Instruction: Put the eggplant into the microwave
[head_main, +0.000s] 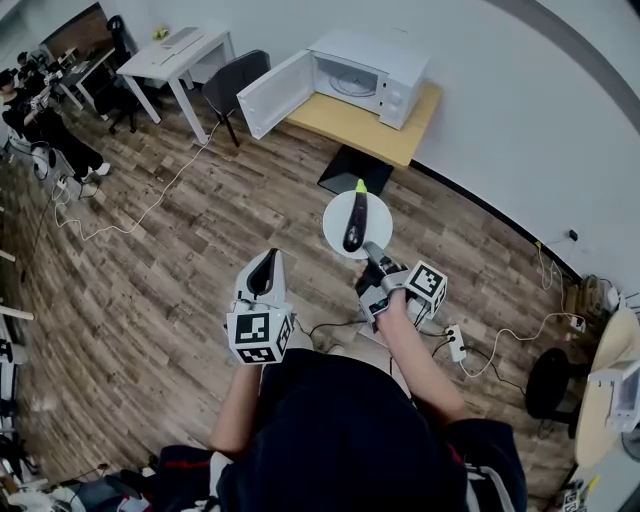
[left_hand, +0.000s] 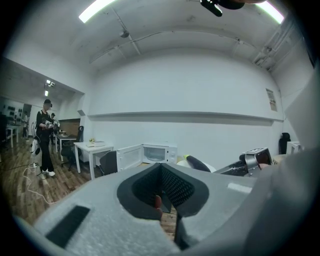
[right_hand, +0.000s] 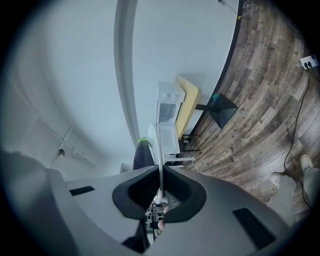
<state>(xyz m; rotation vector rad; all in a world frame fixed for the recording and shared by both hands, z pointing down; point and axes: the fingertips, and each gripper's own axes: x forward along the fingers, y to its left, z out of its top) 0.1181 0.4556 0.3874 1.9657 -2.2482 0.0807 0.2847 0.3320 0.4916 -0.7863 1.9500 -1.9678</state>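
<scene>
Biggest first: the microwave (head_main: 365, 72) sits on the yellow bench (head_main: 400, 135) by the wall. Its door (head_main: 272, 93) stands wide open and the cavity faces our way. It's well ahead of us, w/ bare wood floor (head_main: 150, 270) in between.

Nearer, we hold a white plate (head_main: 335, 228) out in front of the body, approx level. The eggplant (head_main: 355, 220) lies on it, dark, w/ the green stem end pointing away twd the microwave. Its long axis runs front-to-back, roughly in line w/ the right gripper's reach.

The right gripper (head_main: 372, 256) has the plate. In the right gripper view the jaws are narrow, pinched on the plate's near rim (right_hand: 159, 150), seen edge-on between them. The eggplant (right_hand: 143, 156) sits just beyond the jaws on the plate's upper face and isn't touching them, so it rides on the plate and isn't gripped itself.

The left gripper (head_main: 266, 262) hangs to the plate's left, apart from it. In its own view the jaws are together w/ nothing between, and the eggplant (left_hand: 197, 162) shows off to the right.

We judge the coming move hinges on one thing: the open cavity lies straight ahead along the eggplant's axis, and the right hand is the one loaded. The plate must stay level, since the eggplant rests loose and could roll.
</scene>
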